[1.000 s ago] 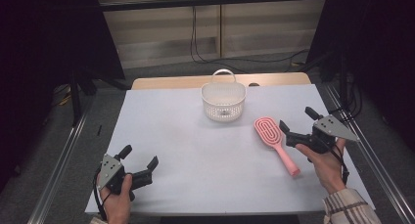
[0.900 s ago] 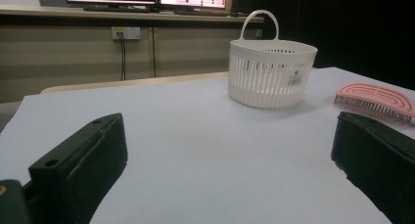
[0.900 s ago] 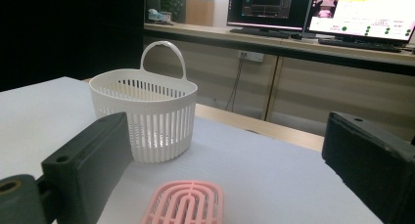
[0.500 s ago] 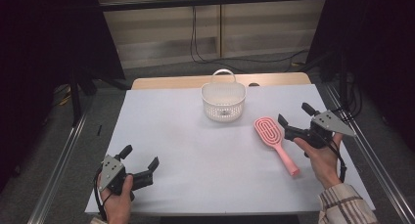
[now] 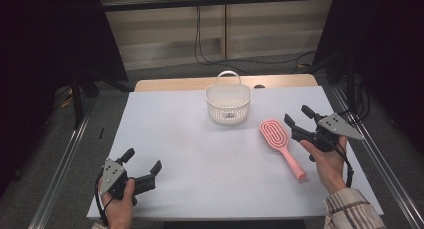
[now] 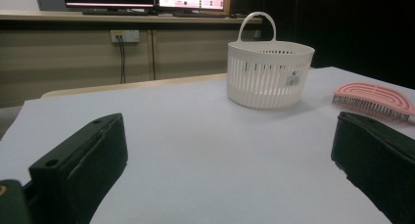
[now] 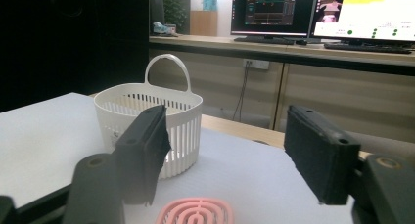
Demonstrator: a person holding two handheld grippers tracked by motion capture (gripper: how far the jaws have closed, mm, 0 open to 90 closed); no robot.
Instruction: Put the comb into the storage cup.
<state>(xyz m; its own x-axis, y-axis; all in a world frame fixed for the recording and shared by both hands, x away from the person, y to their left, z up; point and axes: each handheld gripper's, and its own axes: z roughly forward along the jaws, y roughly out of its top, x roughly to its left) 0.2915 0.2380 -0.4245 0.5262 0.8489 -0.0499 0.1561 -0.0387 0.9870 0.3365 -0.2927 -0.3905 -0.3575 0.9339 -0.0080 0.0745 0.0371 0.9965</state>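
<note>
hairbrush (image 5: 281,145), pink, lies flat on the white table (image 5: 200,154) at about four o'clock from the table's middle in the high view, its oval slotted head toward the far side and its handle running back toward the person.

right gripper (image 5: 300,120) sits just beside the hairbrush at its three o'clock, jaws spread wide apart with nothing between them, held by the person's right hand (image 5: 327,161) whose plaid sleeve (image 5: 352,211) enters at the bottom edge. in the right gripper view the two black jaws stand well apart, the head of the hairbrush (image 7: 195,212) lies low between them at six o'clock, and the basket (image 7: 151,121) stands beyond, partly behind the left-hand jaw.

left gripper (image 5: 144,164) rests near the table's front left corner, around eight o'clock from the middle, in the person's left hand (image 5: 120,206); its jaws are also spread apart and hold nothing. in the left gripper view bare table lies between the jaws, with the basket (image 6: 269,72) at one o'clock and the hairbrush (image 6: 374,99) at three o'clock, bristles down.

the basket (image 5: 228,101), white and slotted with an upright loop handle, stands at twelve o'clock near the far edge, well apart from both grippers and near the hairbrush's head. monitors (image 7: 318,13) glow on a desk in the background.
</note>
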